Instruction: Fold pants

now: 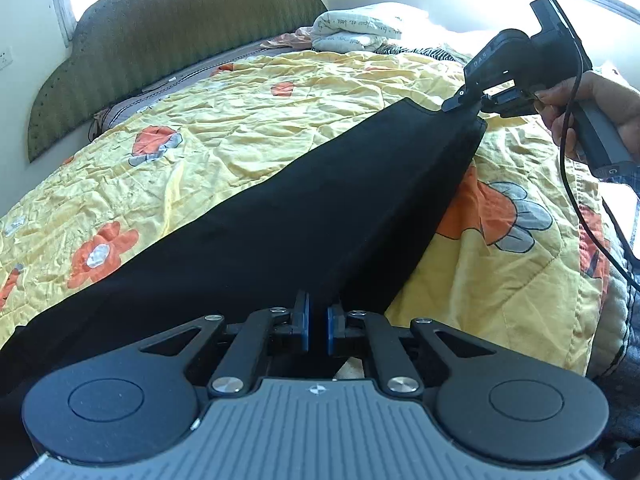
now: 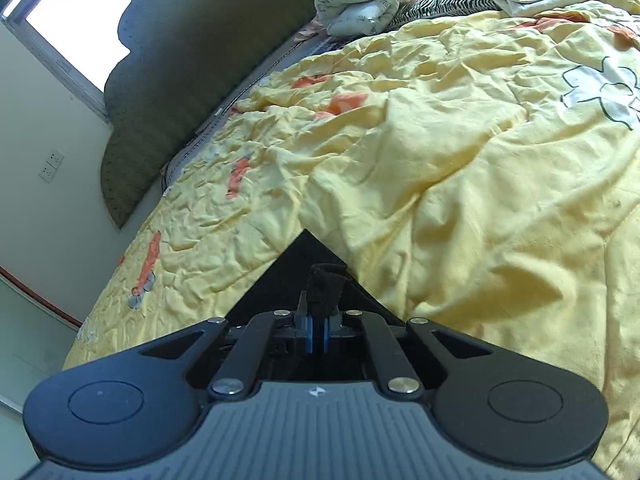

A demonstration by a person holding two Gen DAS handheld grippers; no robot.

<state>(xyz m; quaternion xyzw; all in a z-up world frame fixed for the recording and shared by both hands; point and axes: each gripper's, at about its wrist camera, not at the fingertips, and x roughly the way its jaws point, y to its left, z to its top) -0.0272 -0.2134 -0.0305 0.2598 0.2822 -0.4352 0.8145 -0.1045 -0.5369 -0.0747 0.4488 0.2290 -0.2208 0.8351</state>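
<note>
Bed: yellow flowered quilt [image 1: 248,136], rumpled, with a green headboard [image 1: 168,36] along its far side.
Open room: broad bare quilt beyond the pants toward the headboard; folded bedding [image 1: 356,30] piled at the far corner.
Pants [image 1: 304,216]: black, stretched in a long band across the quilt between both grippers.
Left gripper [image 1: 318,328]: pads nearly together, pinching the near end of the pants.
Right gripper [image 2: 318,330]: closed tight on a bunched corner of the pants [image 2: 308,272], held in a hand [image 1: 592,100] at the far end.
</note>
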